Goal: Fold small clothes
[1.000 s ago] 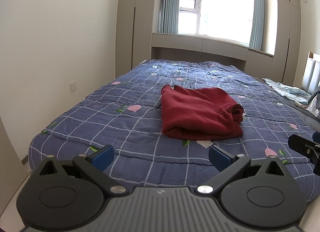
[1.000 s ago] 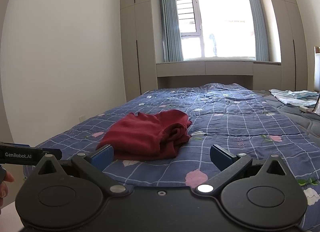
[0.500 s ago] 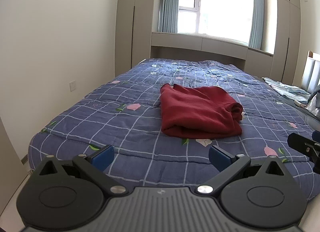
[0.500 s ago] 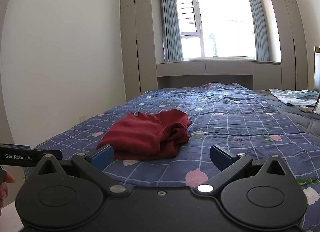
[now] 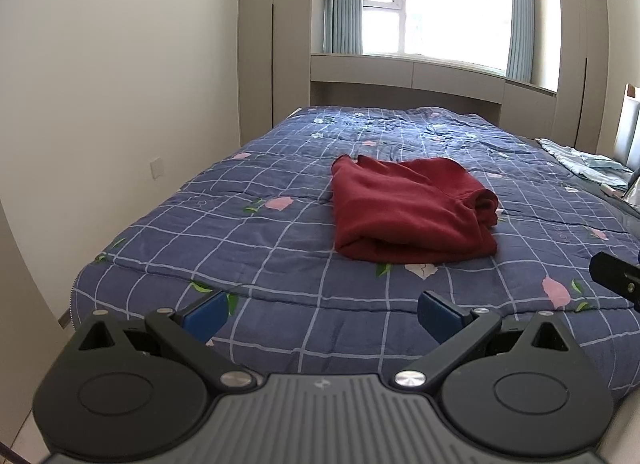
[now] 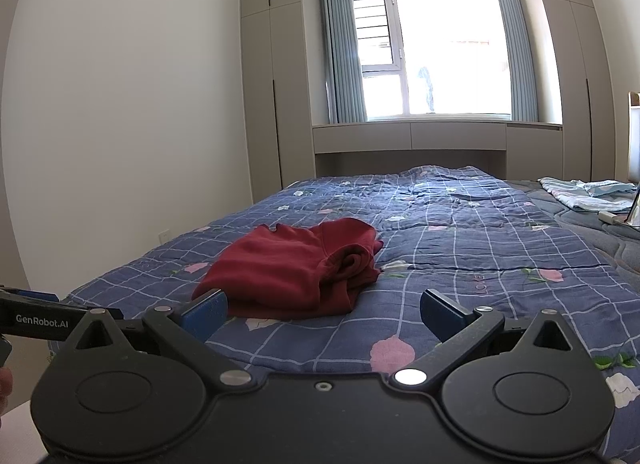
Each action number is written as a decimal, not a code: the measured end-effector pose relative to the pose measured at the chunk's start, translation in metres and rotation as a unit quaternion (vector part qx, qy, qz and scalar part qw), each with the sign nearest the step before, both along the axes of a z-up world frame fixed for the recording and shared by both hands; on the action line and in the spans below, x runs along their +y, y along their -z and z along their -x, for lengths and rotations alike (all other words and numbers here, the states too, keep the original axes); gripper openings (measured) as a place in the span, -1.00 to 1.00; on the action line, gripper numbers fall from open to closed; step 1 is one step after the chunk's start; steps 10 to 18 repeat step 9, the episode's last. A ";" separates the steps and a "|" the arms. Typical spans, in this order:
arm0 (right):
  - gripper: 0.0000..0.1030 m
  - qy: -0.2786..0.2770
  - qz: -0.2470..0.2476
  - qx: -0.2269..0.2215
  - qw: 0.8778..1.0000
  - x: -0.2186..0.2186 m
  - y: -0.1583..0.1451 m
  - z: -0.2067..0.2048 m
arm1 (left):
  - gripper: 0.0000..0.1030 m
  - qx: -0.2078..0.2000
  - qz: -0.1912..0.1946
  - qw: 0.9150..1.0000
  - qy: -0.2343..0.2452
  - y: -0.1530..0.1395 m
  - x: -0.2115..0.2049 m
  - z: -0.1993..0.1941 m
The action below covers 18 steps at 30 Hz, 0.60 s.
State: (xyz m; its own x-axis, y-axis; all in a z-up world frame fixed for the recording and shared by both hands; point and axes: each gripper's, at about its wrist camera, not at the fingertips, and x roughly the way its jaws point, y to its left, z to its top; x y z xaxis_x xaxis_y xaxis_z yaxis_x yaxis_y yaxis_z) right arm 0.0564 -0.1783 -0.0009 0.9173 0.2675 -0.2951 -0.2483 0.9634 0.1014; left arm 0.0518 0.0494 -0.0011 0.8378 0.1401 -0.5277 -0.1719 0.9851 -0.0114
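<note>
Both grippers, left [image 5: 322, 314] and right [image 6: 324, 314], hang spread and empty short of the sweater [image 5: 412, 209], lined up to grab it off the bed [image 5: 248, 248].

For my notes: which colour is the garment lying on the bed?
Dark red garment, clearest in the left wrist view.

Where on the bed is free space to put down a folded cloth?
Bare quilt lies between the red garment and the wall-side edge, also beyond it toward the window. The far right corner is crowded by light blue clothes.
</note>
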 end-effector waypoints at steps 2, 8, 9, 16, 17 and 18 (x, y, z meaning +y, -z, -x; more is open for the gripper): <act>0.99 0.000 -0.001 0.002 1.000 0.000 0.001 -0.001 | 0.99 0.000 -0.001 1.000 0.002 0.000 0.000 -0.001; 0.99 0.002 -0.003 0.006 1.000 -0.001 0.004 -0.003 | 0.99 0.001 0.000 1.000 0.000 0.000 0.001 -0.002; 0.99 0.001 -0.003 0.007 1.000 -0.001 0.005 -0.003 | 0.99 0.002 -0.001 1.000 -0.001 0.000 0.001 -0.002; 0.99 0.001 -0.003 0.007 1.000 -0.001 0.005 -0.003 | 0.99 0.002 -0.001 1.000 -0.001 0.000 0.001 -0.002; 0.99 0.001 -0.003 0.007 1.000 -0.001 0.005 -0.003 | 0.99 0.002 -0.001 1.000 -0.001 0.000 0.001 -0.002; 0.99 0.001 -0.003 0.007 1.000 -0.001 0.005 -0.003 | 0.99 0.002 -0.001 1.000 -0.001 0.000 0.001 -0.002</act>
